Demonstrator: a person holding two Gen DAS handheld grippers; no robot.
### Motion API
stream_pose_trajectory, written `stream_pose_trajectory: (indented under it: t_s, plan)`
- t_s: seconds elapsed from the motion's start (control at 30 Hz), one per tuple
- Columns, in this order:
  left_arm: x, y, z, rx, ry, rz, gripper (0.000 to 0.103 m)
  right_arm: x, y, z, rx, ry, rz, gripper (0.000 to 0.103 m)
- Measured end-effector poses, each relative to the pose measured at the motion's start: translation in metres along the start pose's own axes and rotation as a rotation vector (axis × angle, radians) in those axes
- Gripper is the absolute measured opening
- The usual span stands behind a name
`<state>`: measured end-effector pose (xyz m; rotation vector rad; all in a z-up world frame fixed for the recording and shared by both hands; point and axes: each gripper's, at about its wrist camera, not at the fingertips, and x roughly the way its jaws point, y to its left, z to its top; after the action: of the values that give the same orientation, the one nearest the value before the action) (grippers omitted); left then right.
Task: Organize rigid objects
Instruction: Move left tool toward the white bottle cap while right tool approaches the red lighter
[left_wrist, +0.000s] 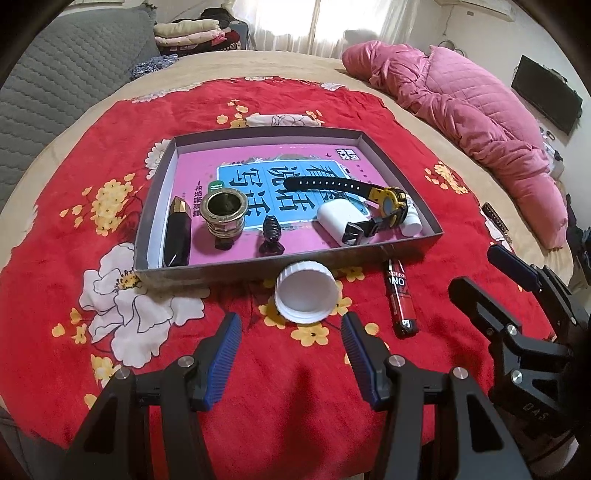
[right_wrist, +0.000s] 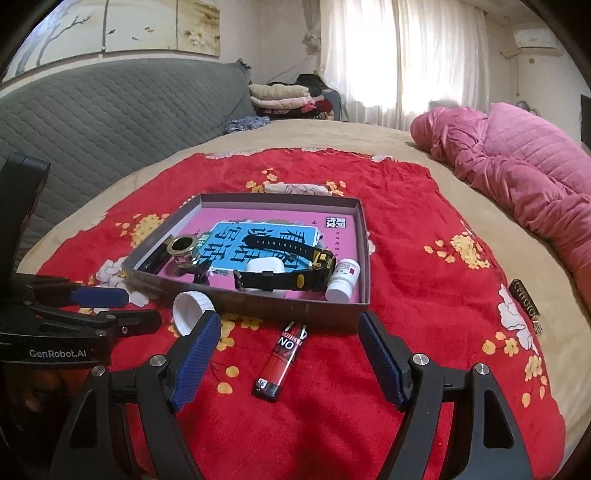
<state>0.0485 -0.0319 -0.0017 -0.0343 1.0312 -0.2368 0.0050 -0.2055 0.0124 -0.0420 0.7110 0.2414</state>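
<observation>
A grey shallow box (left_wrist: 258, 267) (right_wrist: 295, 308) lined with a pink book sits on the red floral blanket. In it lie a black and yellow watch (left_wrist: 388, 201) (right_wrist: 295, 273), a white case (left_wrist: 338, 218), a white pill bottle (right_wrist: 343, 280), a brass ring fitting (left_wrist: 225, 212) (right_wrist: 184, 249), a black screw (left_wrist: 271, 236) and a black bar (left_wrist: 179, 230). A white cap (left_wrist: 304, 295) (right_wrist: 192, 306) and a red lighter (left_wrist: 400, 299) (right_wrist: 282, 360) lie in front of the box. My left gripper (left_wrist: 291, 328) is open just before the cap. My right gripper (right_wrist: 290, 328) is open around the lighter's far end.
A pink quilt (left_wrist: 461, 103) (right_wrist: 524, 177) lies at the right. A grey padded headboard (right_wrist: 110, 107) and folded clothes (right_wrist: 284, 96) stand at the back. A small dark tag (right_wrist: 524, 299) lies at the blanket's right edge.
</observation>
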Motion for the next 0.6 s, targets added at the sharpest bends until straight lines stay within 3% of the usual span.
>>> stream_pose_trajectory:
  t_s: [0.6]
  plan:
    - [0.005, -0.005, -0.011, -0.012, 0.047, -0.018, 0.056, 0.005, 0.005, -0.012, 0.042, 0.094, 0.019, 0.078]
